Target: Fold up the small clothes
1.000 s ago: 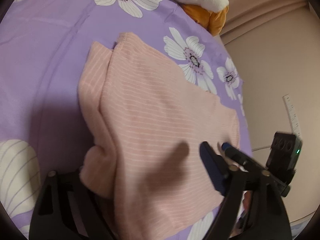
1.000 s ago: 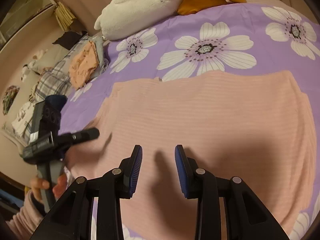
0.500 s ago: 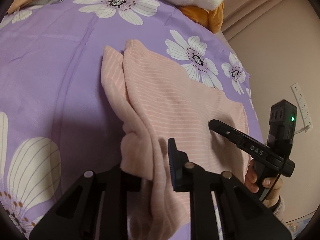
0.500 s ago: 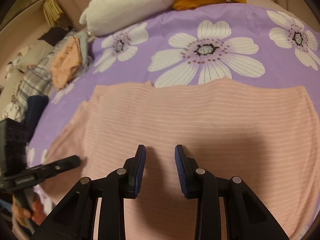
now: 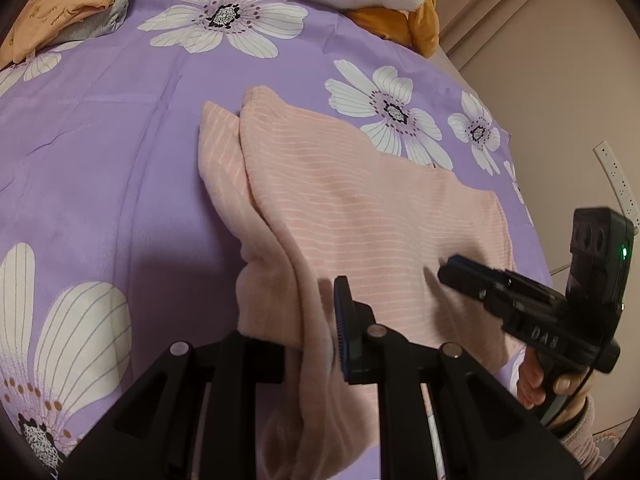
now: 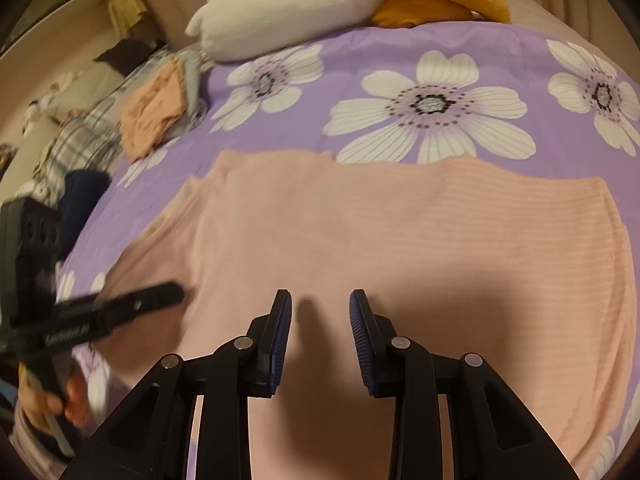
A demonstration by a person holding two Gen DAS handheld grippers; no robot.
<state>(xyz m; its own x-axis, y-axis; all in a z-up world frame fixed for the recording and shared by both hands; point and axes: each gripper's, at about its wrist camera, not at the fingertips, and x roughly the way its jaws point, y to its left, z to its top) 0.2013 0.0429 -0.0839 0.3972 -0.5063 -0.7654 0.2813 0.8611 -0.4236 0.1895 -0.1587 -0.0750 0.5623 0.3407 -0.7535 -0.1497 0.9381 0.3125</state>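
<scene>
Garment (image 5: 360, 216): pink ribbed, lying flat on purple floral sheet (image 5: 100, 140), left edge bunched and lifted. Step judged: side fold starting, left edge being taken up. Next move likely calls for carrying the edge across the middle, right side pinning cloth flat. Left gripper (image 5: 312, 336): fingers closed on bunched edge fold. Right gripper (image 6: 320, 332): fingers part open, empty, poised just over the garment's near middle; contact not discernible.

Bedroom: floral bedsheet (image 5: 120, 128), plush pillow (image 6: 296, 4)
</scene>
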